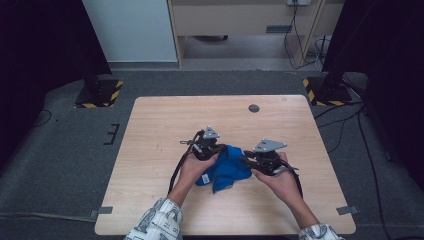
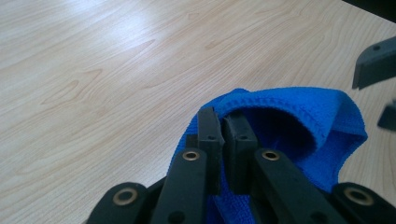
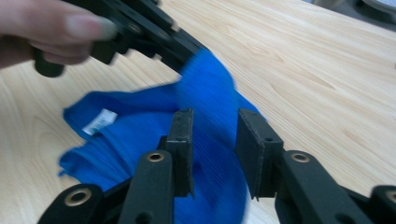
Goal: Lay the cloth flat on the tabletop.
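Watching: a person stands at the table (image 1: 150,130) with tongs in each hand, working a blue cloth (image 1: 227,172) that lies crumpled near the middle of the wooden top, a little toward the near edge.
Cloth position: bunched between the two hands, one part lifted and looped over, the rest slumped flat on the wood.
Left tongs (image 2: 225,122): jaws pressed together, and in the left gripper view they pinch a fold of the cloth (image 2: 299,112) just behind its stitched hem.
Right tongs (image 3: 215,126): jaws stand apart, with a band of blue cloth (image 3: 140,140) running between them; the pads do not look to be pressing on it, so I call that one open and not gripping.
Weight: light, by my judgement; one pinch holds a whole fold up with no strain.
Stiffness: soft and floppy, it sags and creases wherever nothing holds it.
Surface: a fuzzy, towel-like weave, so I expect it to grip well against the pads rather than slide.
Fragility: none to speak of; squeezing should do it no harm.
Where to take hold: along the hemmed edge or at a corner, where the layers are thin and a single layer can be told from the bunch; grabbing the heap in the middle risks catching several folds at once.
Label (image 3: 99,121): a small white tag sewn at one edge, with faint marks on it that are too blurred to read.
Other writing: no brand or wording that I can make out on cloth, tongs or table.
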